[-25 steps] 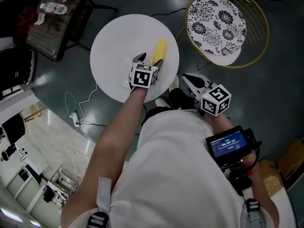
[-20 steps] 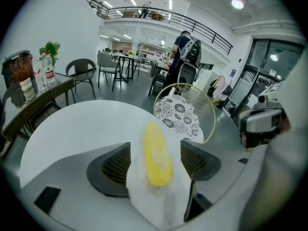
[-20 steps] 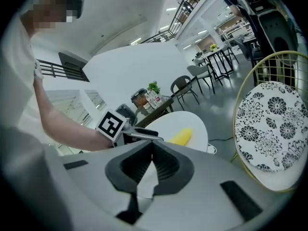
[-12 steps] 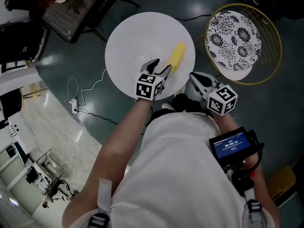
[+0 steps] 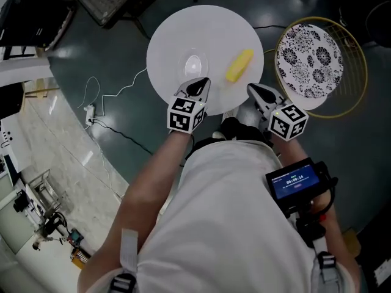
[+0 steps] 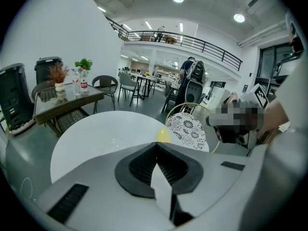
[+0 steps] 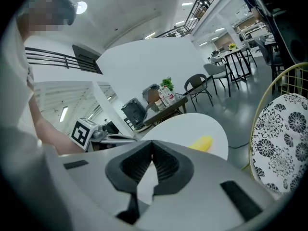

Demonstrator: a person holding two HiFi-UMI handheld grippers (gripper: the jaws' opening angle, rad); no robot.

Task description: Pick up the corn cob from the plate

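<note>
Round white table (image 5: 177, 35) on a dark glossy floor.

- **Left gripper** (image 5: 197, 85): the jaws have just closed. The pads are together with nothing between them, and the tips sit over the table's near edge.
- **Right gripper** (image 5: 256, 91): the jaws are together too and empty. The tips sit just off the table's near edge, on the side of the patterned chair (image 5: 308, 60).
- **Corn cob** (image 5: 239, 65): it lies flat on the table top, between the table centre and the chair-side rim, with its long axis slanted toward that rim. It touches neither gripper. It sits ahead of the gap between them, nearer the right one.
- **Plate:** what looks like a clear plate (image 5: 193, 66) sits at the table centre. As far as can be told, the cob is beside it, not on it.

Handling guess: the cob is stiff and fairly light, round enough to roll, and its bumpy kernel skin may be slick. The best bite is across mid-length, with the jaws square to the long axis and opened wide first. An end grab would likely pivot and slip.
</note>
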